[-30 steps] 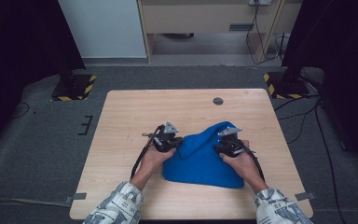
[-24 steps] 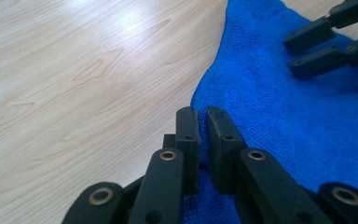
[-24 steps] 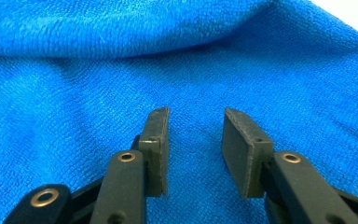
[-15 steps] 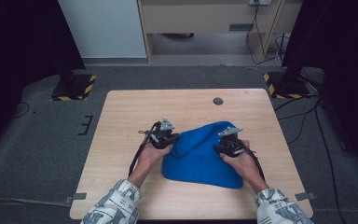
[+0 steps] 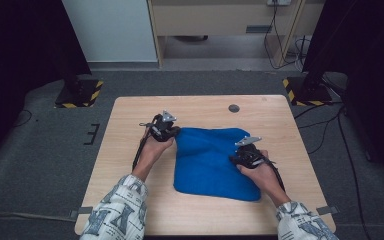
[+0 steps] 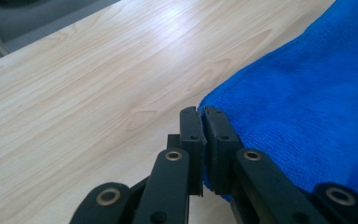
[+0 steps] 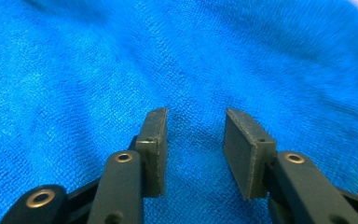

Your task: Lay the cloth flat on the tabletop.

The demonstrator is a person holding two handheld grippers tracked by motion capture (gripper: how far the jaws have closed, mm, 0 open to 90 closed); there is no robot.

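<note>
Tabletop: left hand-held gripper pinches cloth.

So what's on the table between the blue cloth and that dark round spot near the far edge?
Nothing: in the high view, only bare wood separates the blue cloth from the dark round spot on the table.

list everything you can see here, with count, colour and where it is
soft blue cloth: one, blue, spread on the middle of the table, between the two grippers
light wooden table: one, pale wood, centre of the high view
round dark cap: one, dark grey, set in the tabletop near its far edge
yellow and black striped stand bases: two, on the grey floor past the table's far corners
left gripper: one, black, shut on the cloth's far left corner
right gripper: one, black, jaws apart over the cloth's right side
patterned sleeves: two, white and grey, at the near edge
</note>
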